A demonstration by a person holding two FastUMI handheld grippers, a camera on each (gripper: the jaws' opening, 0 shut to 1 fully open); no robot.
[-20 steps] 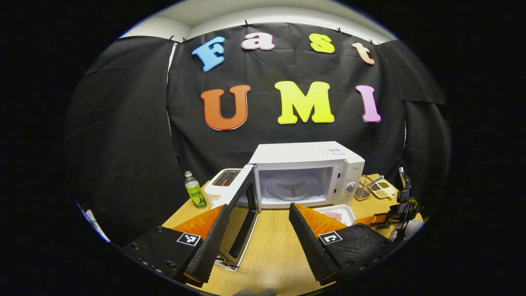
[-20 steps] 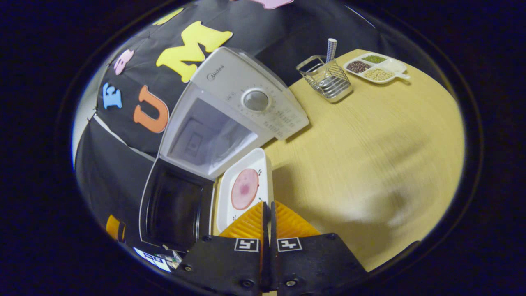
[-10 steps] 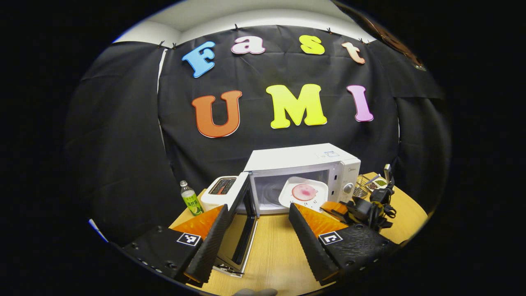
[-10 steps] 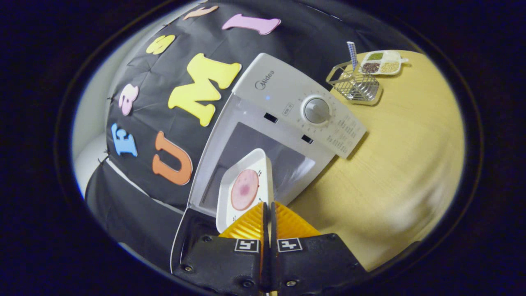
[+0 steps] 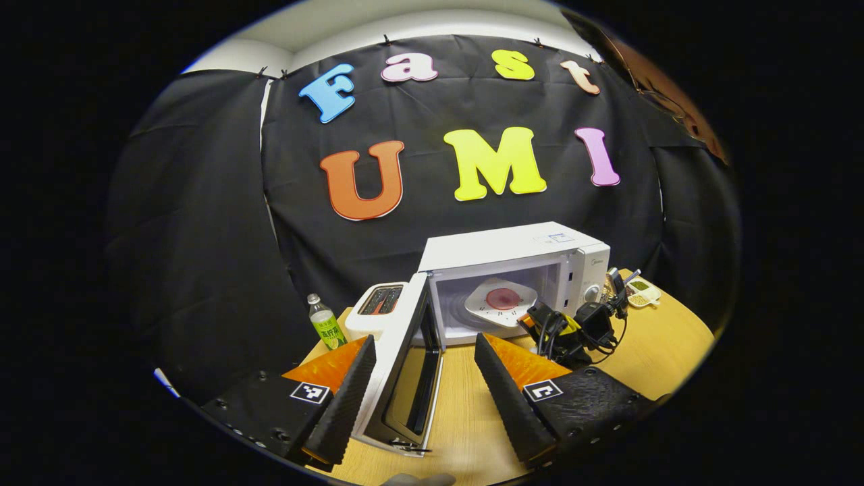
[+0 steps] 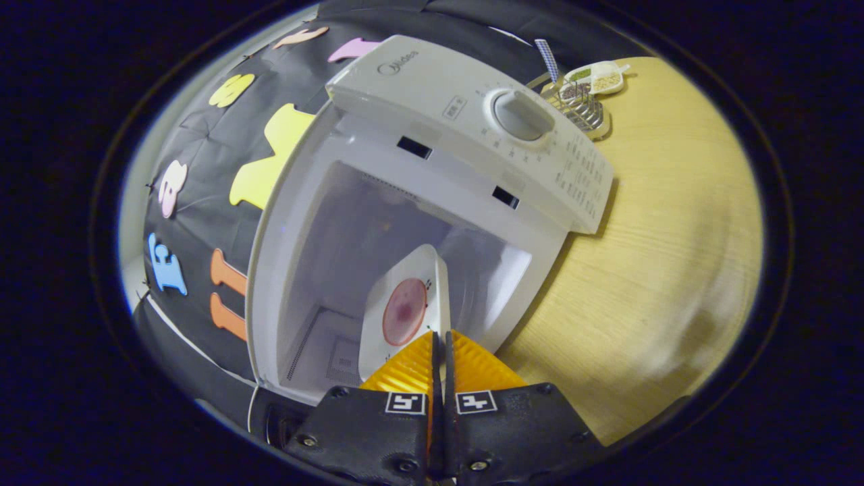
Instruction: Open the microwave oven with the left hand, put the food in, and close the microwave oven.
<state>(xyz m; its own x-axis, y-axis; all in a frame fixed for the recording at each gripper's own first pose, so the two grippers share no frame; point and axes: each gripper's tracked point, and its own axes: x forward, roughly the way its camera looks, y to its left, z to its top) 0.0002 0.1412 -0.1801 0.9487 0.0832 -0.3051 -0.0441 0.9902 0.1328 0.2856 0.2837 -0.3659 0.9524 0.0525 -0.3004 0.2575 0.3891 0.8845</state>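
With the microwave [image 5: 513, 270] door [image 5: 405, 364] swung wide, I'm mid-insertion: my right gripper [image 6: 440, 337], fingers pinching the plate [image 6: 405, 310] rim, holds the food [image 5: 503, 298] inside the cavity. Next I'd set it down and release. My left gripper [image 5: 422, 378] waits spread near the door.

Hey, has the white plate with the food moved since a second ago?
Yes. The white plate, pinched by the right gripper, went from the table in front of the microwave up into its open cavity, over the turntable.
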